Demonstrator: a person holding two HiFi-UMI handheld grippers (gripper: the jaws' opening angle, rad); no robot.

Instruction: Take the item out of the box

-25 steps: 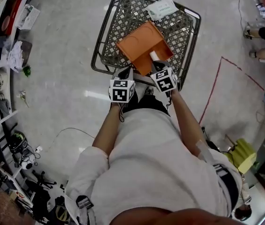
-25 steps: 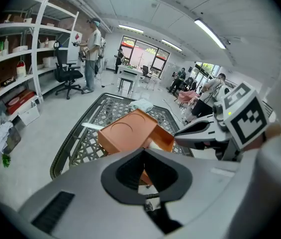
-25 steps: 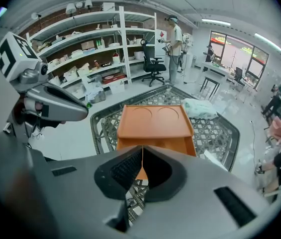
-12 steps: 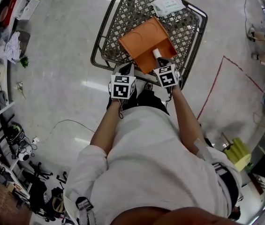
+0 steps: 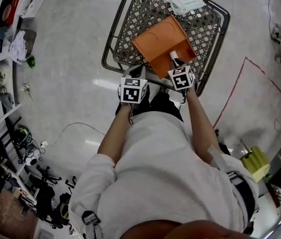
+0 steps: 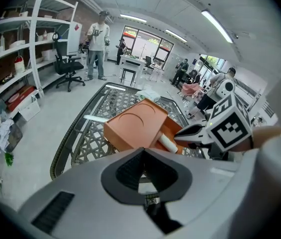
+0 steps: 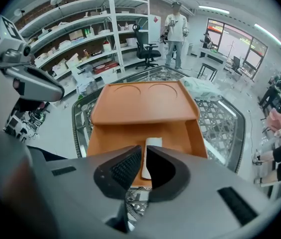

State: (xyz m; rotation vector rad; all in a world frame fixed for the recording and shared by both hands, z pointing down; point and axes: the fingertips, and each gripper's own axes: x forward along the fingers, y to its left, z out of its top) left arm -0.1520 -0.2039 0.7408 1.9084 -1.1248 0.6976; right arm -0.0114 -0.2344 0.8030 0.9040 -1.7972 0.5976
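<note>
An orange box (image 5: 156, 40) stands open on a metal lattice table (image 5: 111, 44), its lid (image 7: 142, 101) tipped back. A slim white item (image 7: 151, 146) lies along the box floor (image 7: 115, 138), and its near end runs in between the jaws of my right gripper (image 7: 143, 152). That gripper is shut on it at the box's near edge. From above, the white item (image 5: 172, 55) sticks out ahead of the right gripper (image 5: 176, 62). My left gripper (image 5: 135, 73) hangs left of the box at the table's near rim. It is shut and holds nothing (image 6: 142, 151).
A white packet (image 5: 185, 1) lies at the table's far end. Shelving with goods (image 7: 80, 39) lines the left wall, with an office chair (image 7: 147, 46) by it. People stand and sit further back in the room. Cables and gear litter the floor (image 5: 36, 183) at lower left.
The head view has drifted, so the table sits a little to the right. Both grippers keep their places against the box, and the right one stays shut on the white item.
</note>
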